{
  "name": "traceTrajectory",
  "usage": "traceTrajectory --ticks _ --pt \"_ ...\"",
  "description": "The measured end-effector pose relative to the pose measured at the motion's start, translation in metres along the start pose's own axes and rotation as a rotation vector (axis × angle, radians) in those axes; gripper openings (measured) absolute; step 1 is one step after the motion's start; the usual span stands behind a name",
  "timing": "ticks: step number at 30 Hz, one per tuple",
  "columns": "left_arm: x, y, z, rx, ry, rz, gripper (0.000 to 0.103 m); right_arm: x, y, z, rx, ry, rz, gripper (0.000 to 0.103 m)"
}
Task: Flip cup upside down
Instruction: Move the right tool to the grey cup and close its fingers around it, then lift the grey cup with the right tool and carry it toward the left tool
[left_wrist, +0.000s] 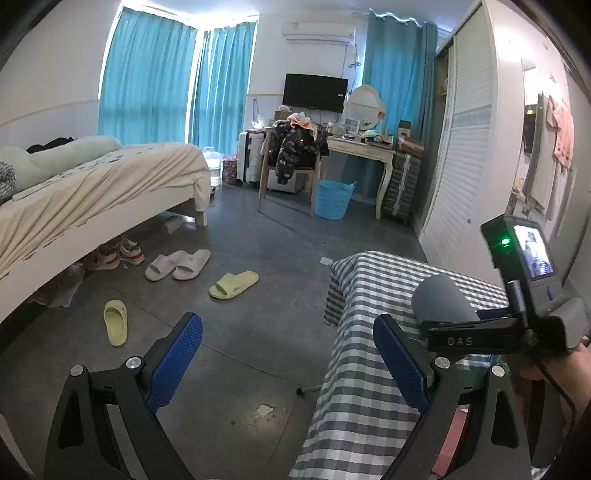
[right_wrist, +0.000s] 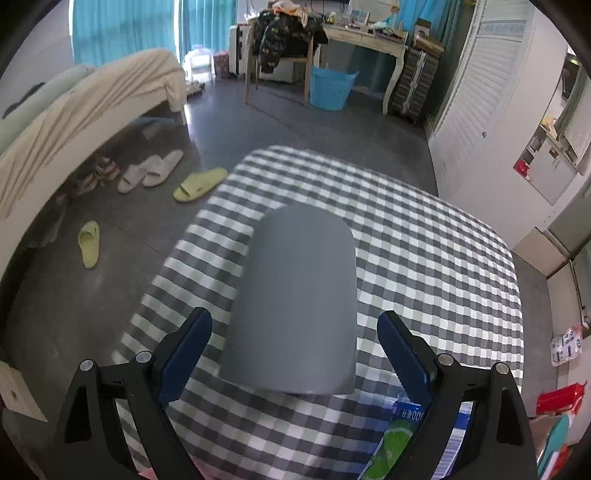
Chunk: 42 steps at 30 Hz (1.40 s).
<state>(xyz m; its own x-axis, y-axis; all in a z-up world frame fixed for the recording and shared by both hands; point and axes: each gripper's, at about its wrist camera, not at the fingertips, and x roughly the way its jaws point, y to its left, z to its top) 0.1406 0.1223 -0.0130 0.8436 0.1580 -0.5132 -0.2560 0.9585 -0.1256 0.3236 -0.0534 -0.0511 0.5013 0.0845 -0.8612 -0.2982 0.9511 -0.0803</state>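
A plain grey cup (right_wrist: 295, 302) stands on the checked tablecloth (right_wrist: 424, 258) with its flat closed end up and its wide end down. My right gripper (right_wrist: 295, 350) is open, its blue pads (right_wrist: 188, 350) either side of the cup's lower part without touching it. In the left wrist view the cup (left_wrist: 441, 297) shows at the right behind the right gripper's body (left_wrist: 517, 295). My left gripper (left_wrist: 288, 358) is open and empty, held left of the table over the floor.
The small table (left_wrist: 369, 369) stands by white louvred wardrobe doors (left_wrist: 465, 147). A printed package (right_wrist: 402, 435) lies at the table's near edge. Slippers (left_wrist: 232, 284) lie on the grey floor by a bed (left_wrist: 92, 184). A desk, chair and blue basket (left_wrist: 332, 199) stand at the back.
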Motion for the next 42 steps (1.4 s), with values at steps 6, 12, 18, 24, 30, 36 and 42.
traceTrajectory --ticks 6,12,18,24,30,36,42 --pt "-0.003 -0.003 0.002 0.029 -0.007 -0.008 0.096 0.015 -0.004 -0.002 0.029 0.054 0.045 0.076" --pt "-0.009 0.0 0.005 0.018 -0.019 -0.028 0.096 0.008 -0.002 -0.003 0.041 0.039 0.062 0.073" --pt "-0.019 0.001 0.007 0.016 -0.042 -0.039 0.096 -0.035 0.0 -0.009 0.041 -0.025 0.073 0.072" --pt "-0.031 0.002 0.003 0.016 -0.06 -0.051 0.096 -0.103 0.0 -0.036 0.028 -0.097 0.068 0.071" --pt "-0.047 0.0 -0.004 0.019 -0.086 -0.07 0.096 -0.191 -0.006 -0.082 0.021 -0.194 0.033 0.071" --pt "-0.068 -0.006 -0.017 0.017 -0.088 -0.122 0.096 -0.226 -0.004 -0.149 0.023 -0.232 -0.056 0.071" --pt "-0.09 -0.025 -0.035 0.095 -0.1 -0.161 0.096 -0.196 -0.004 -0.22 0.093 -0.177 -0.068 0.071"
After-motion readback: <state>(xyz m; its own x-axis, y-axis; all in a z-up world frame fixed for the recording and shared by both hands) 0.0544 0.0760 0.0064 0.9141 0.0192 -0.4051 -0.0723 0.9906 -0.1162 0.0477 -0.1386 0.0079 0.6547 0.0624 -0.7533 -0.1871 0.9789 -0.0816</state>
